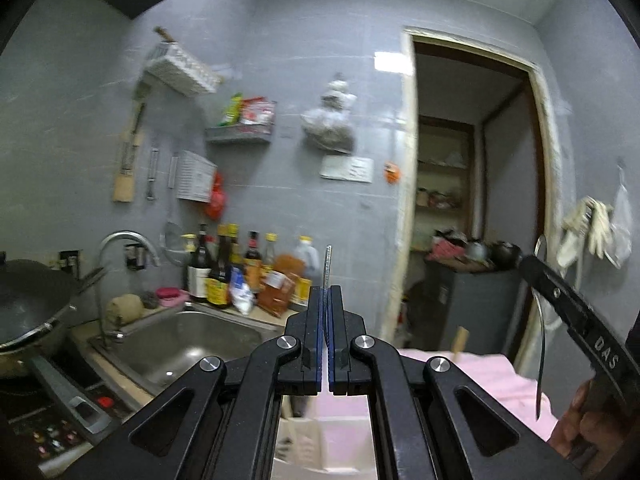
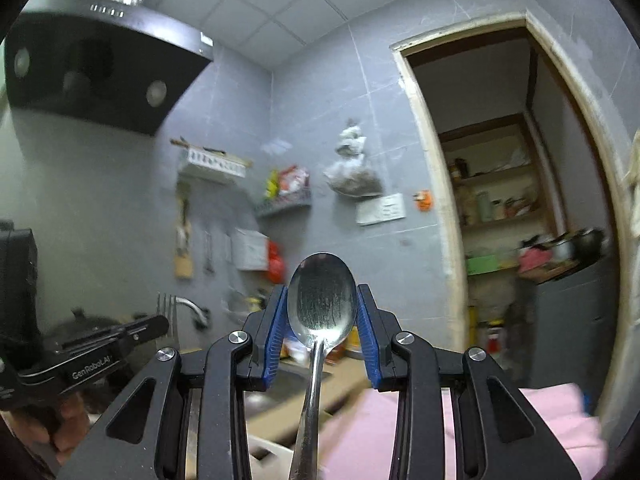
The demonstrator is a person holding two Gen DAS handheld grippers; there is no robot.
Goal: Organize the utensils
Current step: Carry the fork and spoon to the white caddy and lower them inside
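My left gripper [image 1: 326,292] is shut on a thin metal fork [image 1: 328,266], which I see edge-on sticking up past the blue pads. In the right wrist view the same fork's tines [image 2: 167,306] rise from the left gripper [image 2: 158,326] at the lower left. My right gripper [image 2: 322,289] is shut on a steel spoon [image 2: 322,304]. Its bowl stands upright between the blue pads and its handle runs down toward the camera. In the left wrist view the right gripper [image 1: 528,262] comes in from the right with the spoon [image 1: 541,332] hanging down. Both grippers are raised and point toward the grey tiled wall.
Below lie a steel sink [image 1: 188,344] with its faucet [image 1: 128,240], a dark wok [image 1: 28,304] on the stove, and several sauce bottles [image 1: 224,268]. A pink cloth [image 1: 480,376] covers the surface at the right. A range hood [image 2: 100,72] hangs upper left, beside an open doorway [image 2: 500,200].
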